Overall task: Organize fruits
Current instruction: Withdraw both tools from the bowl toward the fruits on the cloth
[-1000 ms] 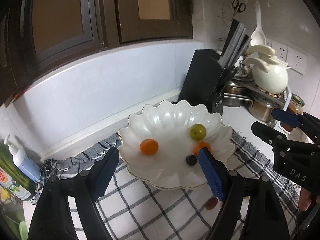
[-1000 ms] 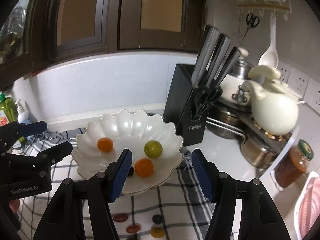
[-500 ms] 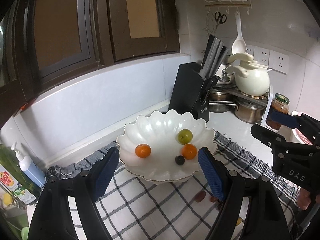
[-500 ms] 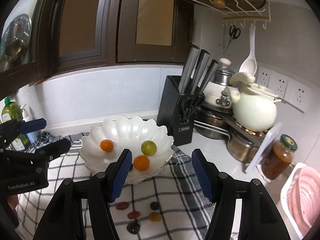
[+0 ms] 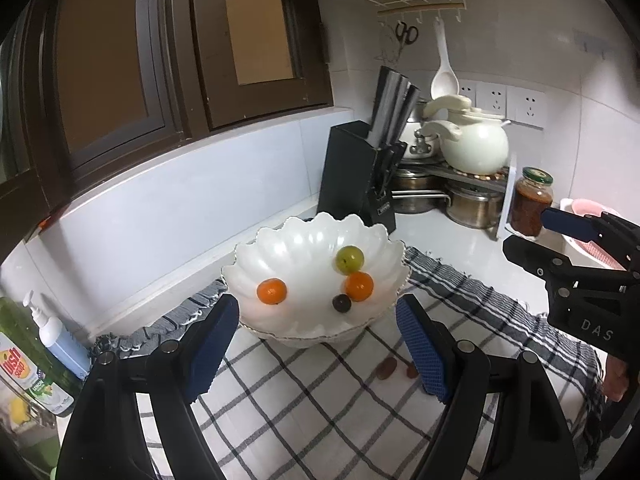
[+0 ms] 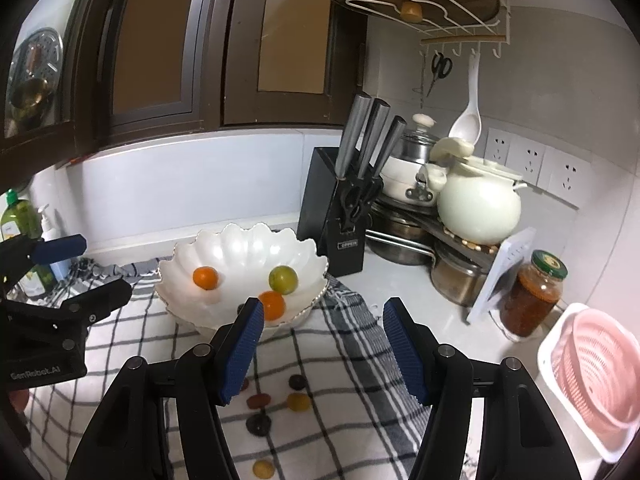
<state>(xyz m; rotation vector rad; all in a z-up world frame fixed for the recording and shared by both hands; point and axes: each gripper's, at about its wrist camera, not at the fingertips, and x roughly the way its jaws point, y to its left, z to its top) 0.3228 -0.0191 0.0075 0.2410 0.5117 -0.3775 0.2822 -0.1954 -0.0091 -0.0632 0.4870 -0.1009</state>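
Observation:
A white scalloped bowl [image 5: 304, 236] [image 6: 240, 246] stands on a checked cloth [image 5: 320, 400] [image 6: 340, 360]. In it lie two small oranges [image 5: 271, 291] [image 5: 359, 286], a green fruit [image 5: 349, 259] [image 6: 283, 279] and a dark berry [image 5: 341, 303]. Several small fruits lie loose on the cloth, among them a dark one [image 6: 298, 382], a yellow one [image 6: 299, 402] and a reddish one [image 5: 387, 369]. My left gripper [image 5: 316, 344] hangs open and empty in front of the bowl. My right gripper [image 6: 322, 348] is open and empty too, above the cloth right of the bowl.
A black knife block [image 5: 360, 172] [image 6: 334, 216] stands behind the bowl. Pots, a white kettle [image 6: 478, 204] and a jar [image 6: 532, 296] fill the right corner beside a pink strainer [image 6: 592, 372]. Soap bottles [image 5: 44, 348] stand at the left.
Both grippers have drawn back from the bowl, which now looks smaller and farther. More cloth and the loose fruits have come into view. Neither gripper's opening has changed.

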